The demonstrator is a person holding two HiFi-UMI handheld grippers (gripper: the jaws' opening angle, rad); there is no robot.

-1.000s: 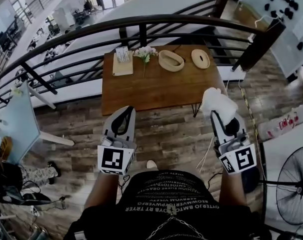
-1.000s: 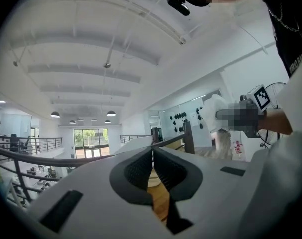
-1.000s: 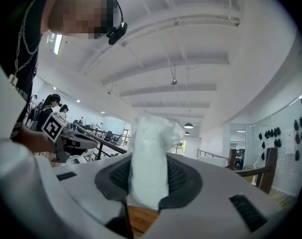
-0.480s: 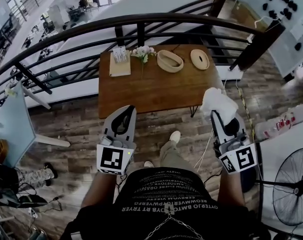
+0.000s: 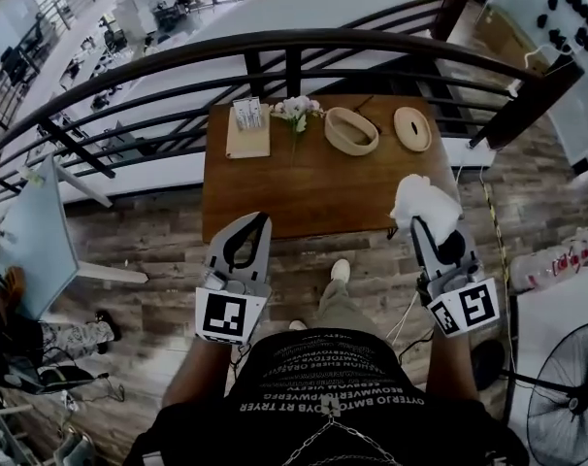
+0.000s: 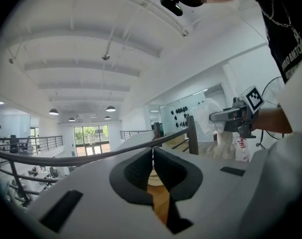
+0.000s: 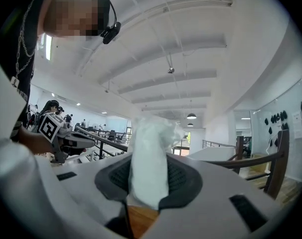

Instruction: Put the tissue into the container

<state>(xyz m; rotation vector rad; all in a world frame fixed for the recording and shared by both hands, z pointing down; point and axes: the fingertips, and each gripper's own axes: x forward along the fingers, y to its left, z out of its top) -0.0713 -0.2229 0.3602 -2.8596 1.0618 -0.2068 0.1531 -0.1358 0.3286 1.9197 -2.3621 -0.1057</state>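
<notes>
Wooden table (image 5: 313,187) ahead, against the railing. Oval container (image 5: 351,131) stands open near the table's far edge. Left gripper (image 5: 258,223): jaws pressed together, nothing between them. Right gripper (image 5: 420,225): pinching the crumpled tissue (image 5: 425,202), well short of the container. Judgement: carry the tissue level over the rim, lower it inside, then release.

The print on the black shirt (image 5: 323,396) cannot be read.
</notes>
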